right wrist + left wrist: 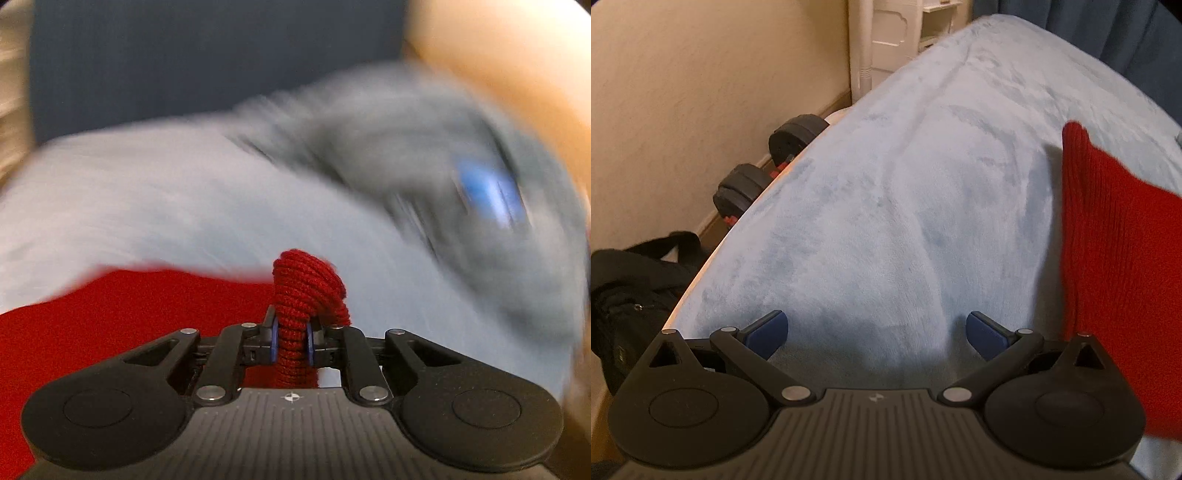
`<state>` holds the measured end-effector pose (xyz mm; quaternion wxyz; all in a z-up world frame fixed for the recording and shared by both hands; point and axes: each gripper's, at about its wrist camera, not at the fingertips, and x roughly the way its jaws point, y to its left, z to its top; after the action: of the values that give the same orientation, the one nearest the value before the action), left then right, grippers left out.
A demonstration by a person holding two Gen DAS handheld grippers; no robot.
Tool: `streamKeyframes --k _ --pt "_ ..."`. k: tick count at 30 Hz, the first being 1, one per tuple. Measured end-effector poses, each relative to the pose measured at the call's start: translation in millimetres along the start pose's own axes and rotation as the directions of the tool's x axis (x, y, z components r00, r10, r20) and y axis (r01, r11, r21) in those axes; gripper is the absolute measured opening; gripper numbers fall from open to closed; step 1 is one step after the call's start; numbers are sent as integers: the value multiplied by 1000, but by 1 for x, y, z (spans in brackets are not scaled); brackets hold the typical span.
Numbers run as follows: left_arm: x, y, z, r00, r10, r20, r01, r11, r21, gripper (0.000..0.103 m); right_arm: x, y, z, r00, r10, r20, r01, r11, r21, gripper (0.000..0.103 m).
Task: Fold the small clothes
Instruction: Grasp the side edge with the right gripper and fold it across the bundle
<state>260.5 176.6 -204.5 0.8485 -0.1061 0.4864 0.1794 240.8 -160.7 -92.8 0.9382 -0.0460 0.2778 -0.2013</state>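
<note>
Jaws of right gripper (291, 341) clamped on bunched edge of red knit garment (110, 314), lifted over pale blue bed cover (886, 203). Jaws of left gripper (877, 332) spread wide, nothing held. Free corner should be taken by left gripper, cloth pulled flat before fold is laid; view blurred, slower motion advised.

The red ribbed knit garment (1119, 258) lies on the pale blue plush blanket (886, 221) to the right of the left gripper (877, 330), whose spread fingers hover above bare blanket. The right gripper (291, 341) pinches a bunched fold of the garment, the rest trailing left. Two black dumbbells (768, 162) and a black fabric bag (631, 288) sit on the floor beyond the blanket's left edge, beside the wall
</note>
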Motion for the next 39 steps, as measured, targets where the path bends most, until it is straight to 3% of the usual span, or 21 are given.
streamKeyframes --k 2,3,4,6,7,8,9,11,12,15,19,22,24,26,30,31,33,36,37,38,39 --pt "-2 6 3 1000 -4 5 4 1000 -22 103 -36 62 -2 982 158 107 -131 966 -223 14" --pt "-2 9 5 1000 -4 7 4 999 -32 103 -50 87 -11 965 233 121 -183 927 -327 14" --pt "-3 11 6 1000 -3 7 3 999 -41 103 -66 116 -31 933 339 117 -253 852 -459 14" --pt "-2 17 8 1000 -2 5 2 998 -60 103 -79 152 -73 881 472 34 -351 700 -622 14" --pt "-2 19 9 1000 0 1 1 998 -68 103 -82 164 -94 851 524 -38 -419 633 -651 14" --pt "-1 20 10 1000 1 -2 -1 997 -75 103 -81 172 -115 825 552 -124 -483 573 -662 14" --pt "0 22 11 1000 1 -5 -2 997 -82 103 -80 179 -135 816 550 -180 -505 527 -684 14" --pt "2 25 12 1000 -3 -15 2 996 -93 103 -80 181 -152 833 534 -144 -458 521 -720 15" --pt "2 26 13 1000 -12 -19 10 995 -96 103 -78 178 -149 830 535 -159 -478 534 -698 15" --pt "2 21 13 999 -27 -20 25 996 -82 103 -82 168 -130 802 575 -160 -526 553 -646 14" --pt "0 19 13 999 -34 -13 33 996 -78 103 -101 153 -97 777 622 -96 -551 598 -582 14" --pt "0 22 12 1000 -30 -8 29 995 -97 103 -114 152 -96 756 646 -105 -565 562 -605 14" --pt "0 20 12 999 -33 -10 32 995 -93 103 -113 154 -116 739 650 -175 -591 501 -632 14" --pt "0 18 12 999 -37 -7 36 996 -80 103 -112 159 -141 740 641 -206 -587 464 -664 14" --pt "-9 16 11 995 -88 40 91 993 -70 103 -107 165 -154 751 636 -178 -558 468 -685 24" --pt "-12 15 11 992 -111 59 115 991 -69 103 -108 163 -149 741 643 -192 -585 477 -656 27" --pt "-22 12 11 980 -167 107 174 983 -52 103 -112 156 -140 701 671 -241 -656 474 -587 46" --pt "-37 5 8 949 -273 160 275 961 9 103 -122 134 -122 662 706 -251 -715 494 -495 44" --pt "-42 2 6 935 -310 173 309 951 33 103 -125 120 -115 663 713 -229 -722 527 -449 44" --pt "-47 -1 4 921 -344 185 340 939 55 103 -124 110 -107 688 698 -197 -703 574 -420 44" --pt "-51 -4 3 908 -373 192 365 928 76 103 -124 97 -101 730 665 -158 -664 634 -396 44"
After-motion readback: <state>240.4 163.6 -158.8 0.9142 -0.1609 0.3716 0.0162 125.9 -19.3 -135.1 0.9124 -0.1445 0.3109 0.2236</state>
